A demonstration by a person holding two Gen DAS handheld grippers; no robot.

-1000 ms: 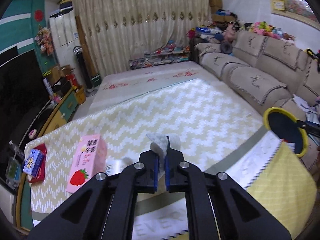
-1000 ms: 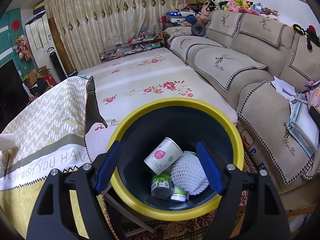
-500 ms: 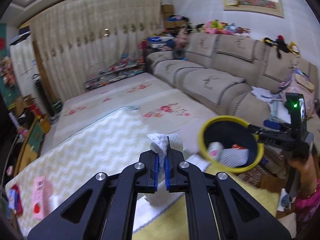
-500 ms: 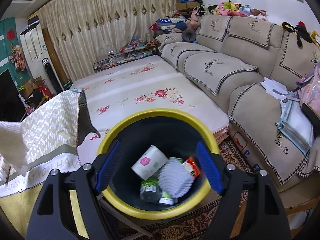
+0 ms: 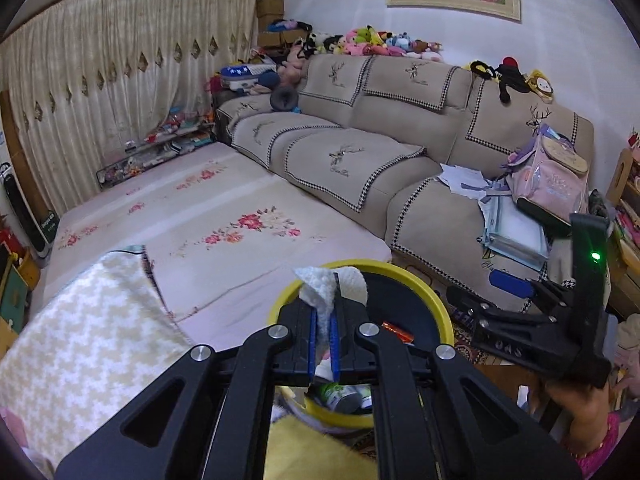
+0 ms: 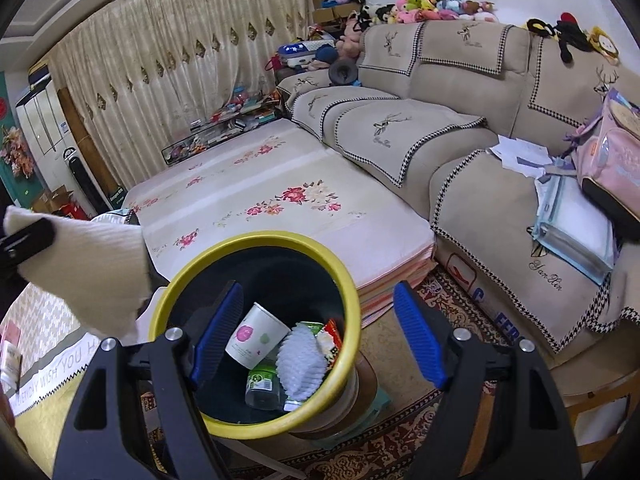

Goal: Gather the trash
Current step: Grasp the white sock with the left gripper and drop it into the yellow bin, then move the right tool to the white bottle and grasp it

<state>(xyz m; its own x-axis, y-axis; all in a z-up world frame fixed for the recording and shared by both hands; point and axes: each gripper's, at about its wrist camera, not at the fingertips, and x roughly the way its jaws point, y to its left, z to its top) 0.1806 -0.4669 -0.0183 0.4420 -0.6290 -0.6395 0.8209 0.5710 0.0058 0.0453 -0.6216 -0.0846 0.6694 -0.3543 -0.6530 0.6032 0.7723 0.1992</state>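
My left gripper (image 5: 325, 312) is shut on a crumpled white tissue (image 5: 330, 284) and holds it over the near rim of the yellow-rimmed black trash bin (image 5: 404, 276). In the right wrist view the same tissue (image 6: 88, 264) hangs at the left, just beside the bin (image 6: 256, 428). My right gripper (image 6: 316, 336) is open and empty, with its blue pads spread over the bin's mouth. The bin holds a paper cup (image 6: 256, 336), a white foam net (image 6: 300, 364), a green jar (image 6: 260, 384) and a red wrapper (image 6: 332, 336).
A beige sofa (image 6: 460, 92) with a pink backpack (image 6: 612, 156) and papers runs along the right. A floral mat (image 6: 272, 200) covers the floor behind the bin. A yellow zigzag tablecloth (image 5: 72, 340) lies at the left. My right gripper also shows in the left wrist view (image 5: 532, 320).
My left gripper has swung right with the tissue, from over the table to the bin's rim. The right gripper has risen a little above the bin and stays open.
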